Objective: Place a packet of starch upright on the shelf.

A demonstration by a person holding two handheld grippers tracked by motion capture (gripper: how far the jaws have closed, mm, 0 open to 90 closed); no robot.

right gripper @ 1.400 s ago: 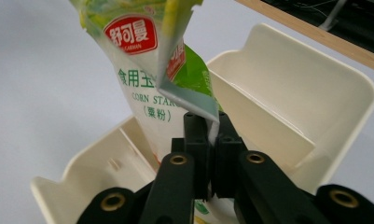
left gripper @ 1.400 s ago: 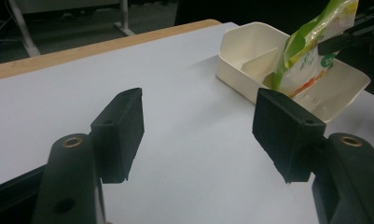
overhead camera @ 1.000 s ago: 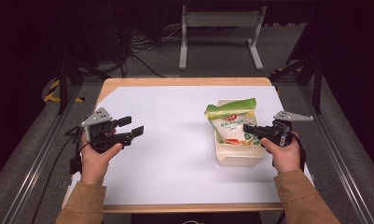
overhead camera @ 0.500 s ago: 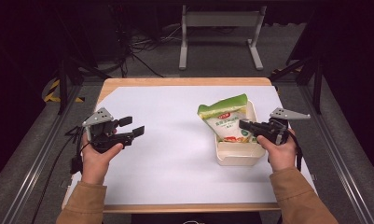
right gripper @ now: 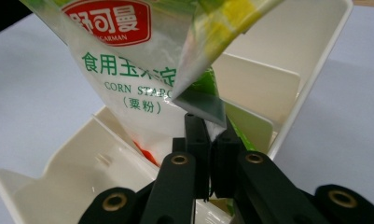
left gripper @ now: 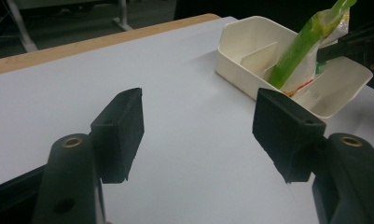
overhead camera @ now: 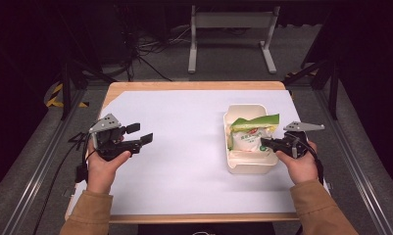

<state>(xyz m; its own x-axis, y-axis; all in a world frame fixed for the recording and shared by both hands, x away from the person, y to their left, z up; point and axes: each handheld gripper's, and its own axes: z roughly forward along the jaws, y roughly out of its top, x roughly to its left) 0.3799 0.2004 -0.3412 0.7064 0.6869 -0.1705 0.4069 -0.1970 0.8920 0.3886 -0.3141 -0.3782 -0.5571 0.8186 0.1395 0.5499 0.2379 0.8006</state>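
Observation:
A green and white corn starch bag (overhead camera: 250, 134) stands tilted in a cream divided container (overhead camera: 243, 169) on the right of the table. My right gripper (overhead camera: 266, 143) is shut on the bag's near right edge, just above the container's right rim. In the right gripper view the two black jaws (right gripper: 211, 140) pinch a corner of the bag (right gripper: 124, 74) over the container (right gripper: 315, 60). My left gripper (overhead camera: 141, 134) hovers open at the left of the table with nothing between its jaws. The left gripper view shows its gripper (left gripper: 198, 135) open, with the container (left gripper: 336, 91) and bag (left gripper: 296, 51) farther off.
White paper (overhead camera: 184, 147) covers the wooden tabletop (overhead camera: 194, 85). A partition (left gripper: 259, 56) divides the container. A metal stand (overhead camera: 231, 34) and cables lie on the dark floor beyond the table. Cables trail from both grippers.
The bag has tipped and shifted toward the near right, sinking lower into the container, so the container's far compartment now shows. The left gripper has not moved.

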